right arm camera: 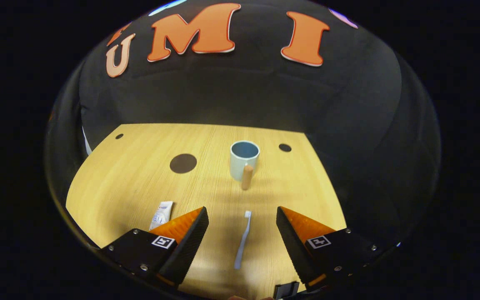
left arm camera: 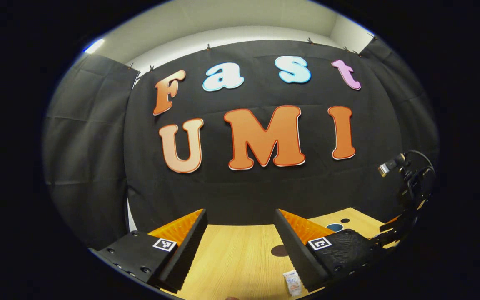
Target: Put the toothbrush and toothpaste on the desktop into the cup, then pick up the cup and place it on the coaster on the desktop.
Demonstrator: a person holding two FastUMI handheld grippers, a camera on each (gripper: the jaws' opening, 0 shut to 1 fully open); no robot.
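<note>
— While the right gripper point(right arm camera: 242, 218) is hovering over the desktop point(right arm camera: 131, 183) with its jaws spread wide and gripping nothing, what is lying between its fingers?

— The toothbrush point(right arm camera: 242, 239) is lying flat on the wood there, head pointing away toward the cup point(right arm camera: 244, 160), touching neither finger. The toothpaste point(right arm camera: 161, 214) is resting just beside the left-hand finger, partly tucked behind it.

— And farther out?

— The cup is standing upright (its wooden handle is facing the gripper), well apart from the toothbrush. The dark round coaster point(right arm camera: 183, 163) is sitting to the cup's left, near it but not touching.

— What is the left gripper point(left arm camera: 240, 227) doing?

— It is hanging released too, fingers parted over bare wood, looking mostly at the booth wall. In the left gripper view the toothpaste point(left arm camera: 293, 283) is peeking out by its right-hand finger, and the coaster point(left arm camera: 278, 250) is showing just beyond.
</note>
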